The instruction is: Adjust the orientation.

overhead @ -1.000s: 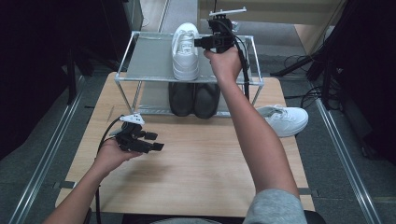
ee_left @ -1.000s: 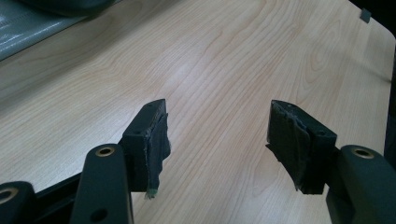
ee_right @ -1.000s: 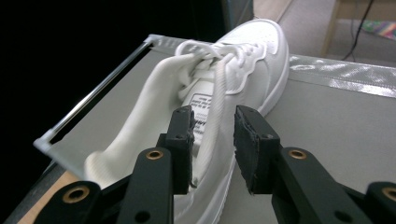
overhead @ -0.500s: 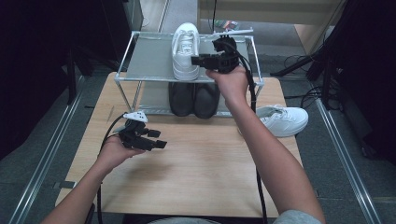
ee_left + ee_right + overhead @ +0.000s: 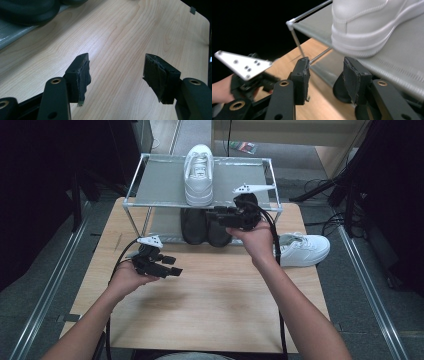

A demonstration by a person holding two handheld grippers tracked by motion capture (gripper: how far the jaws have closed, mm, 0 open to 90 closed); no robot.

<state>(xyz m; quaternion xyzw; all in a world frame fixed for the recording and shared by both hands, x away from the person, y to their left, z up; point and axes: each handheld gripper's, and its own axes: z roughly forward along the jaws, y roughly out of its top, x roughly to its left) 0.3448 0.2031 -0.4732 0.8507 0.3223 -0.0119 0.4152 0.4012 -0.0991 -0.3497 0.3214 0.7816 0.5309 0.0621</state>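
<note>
Two tools are in hand above the wooden counter (image 5: 210, 290). The right tool (image 5: 212, 216) hangs in front of the rack (image 5: 150, 180), just near of the white shoe (image 5: 199, 175) on the upper shelf; its jaws have just been opening and stand apart with nothing between them. A pair of black shoes (image 5: 205, 225) sits on the lower shelf, beneath that shoe. Another white shoe (image 5: 302, 251) lies on the counter at right. The left tool (image 5: 176, 270) hovers over the counter at left, jaws wide and empty.

White sneaker (image 5: 199, 174), grey rack (image 5: 160, 182), black shoes (image 5: 205, 225)
</note>
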